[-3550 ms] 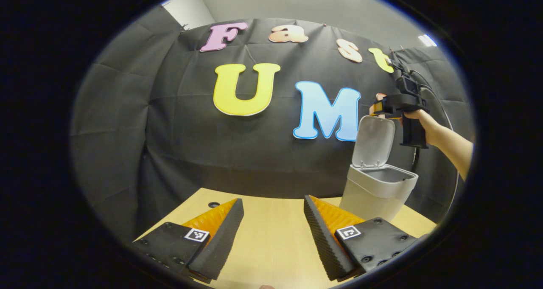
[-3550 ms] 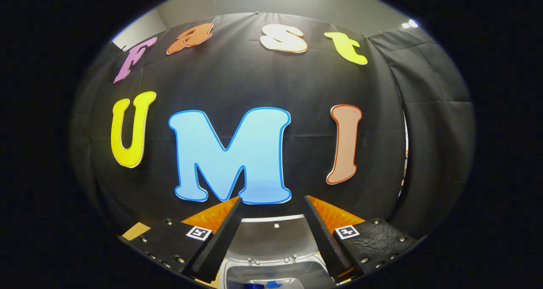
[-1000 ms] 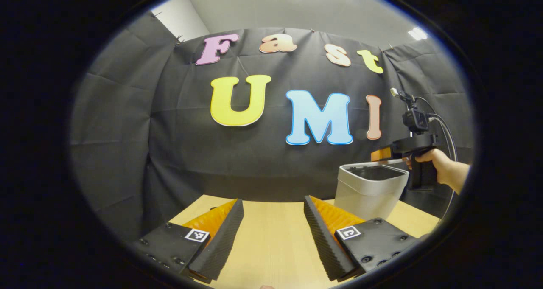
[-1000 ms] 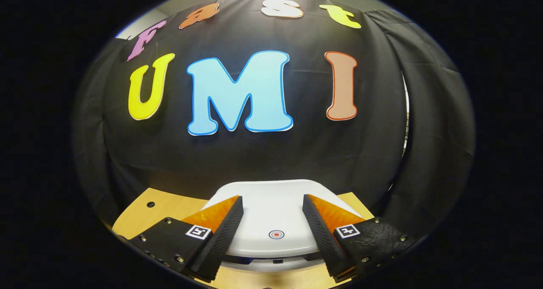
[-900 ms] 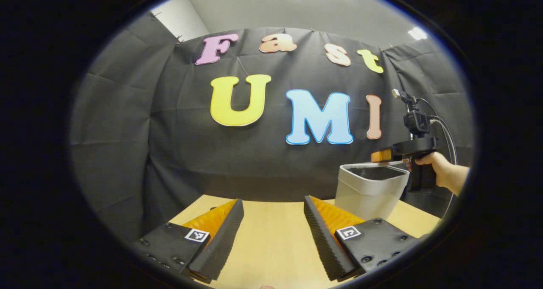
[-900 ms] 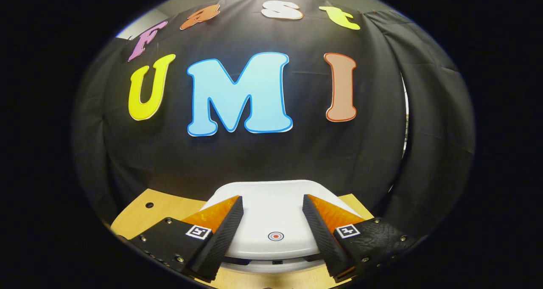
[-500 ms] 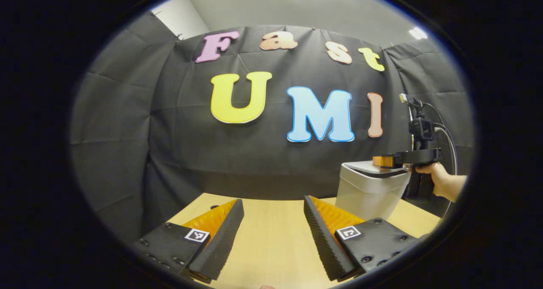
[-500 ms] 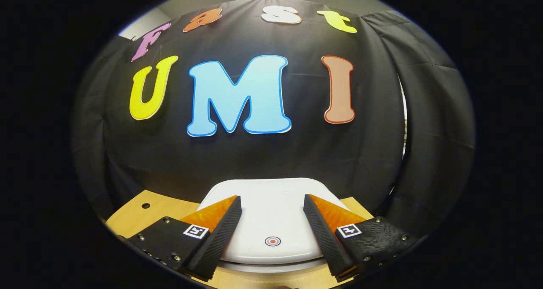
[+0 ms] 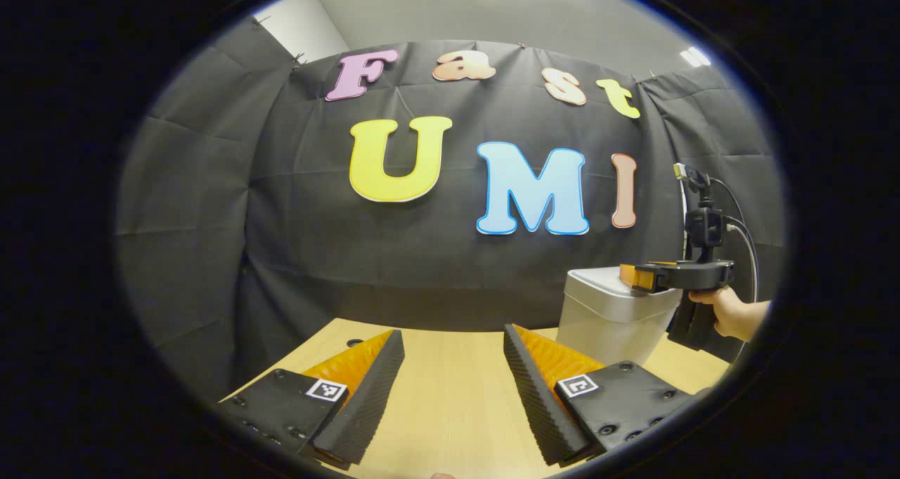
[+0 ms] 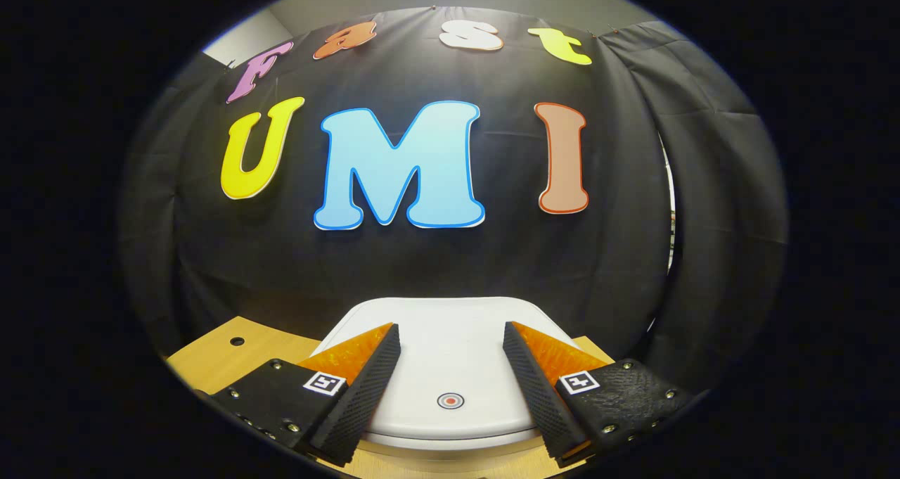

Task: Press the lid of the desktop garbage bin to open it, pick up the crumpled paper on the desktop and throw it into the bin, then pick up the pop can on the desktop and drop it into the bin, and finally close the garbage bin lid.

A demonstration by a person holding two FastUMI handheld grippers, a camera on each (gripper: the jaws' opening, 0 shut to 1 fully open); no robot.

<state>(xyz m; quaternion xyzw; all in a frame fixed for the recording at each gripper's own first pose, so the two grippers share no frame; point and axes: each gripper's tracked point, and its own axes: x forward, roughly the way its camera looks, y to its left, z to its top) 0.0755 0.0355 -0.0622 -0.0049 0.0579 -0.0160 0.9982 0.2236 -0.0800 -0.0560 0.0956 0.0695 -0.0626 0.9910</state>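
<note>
The right gripper (image 10: 450,373), fingers spread and holding nothing, hovers just above the closed lid (image 10: 450,352) of the garbage bin (image 9: 612,324). The left gripper (image 9: 450,387), also spread and holding nothing, hangs over the wooden desktop (image 9: 450,409), the bin ahead to its right.

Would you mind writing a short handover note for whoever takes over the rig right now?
Left tool: open, holding nothing, above the wooden desktop.
Right tool: open, holding nothing, fingers just over the bin lid; from the left gripper view it sits at the lid's top, held by a hand.
Garbage bin: at the desk's far right, lid down and looking flush.
Done: lid closing looks finished. I cannot see paper or can.
Left: confirm the lid has latched, then draw the right tool away.
</note>
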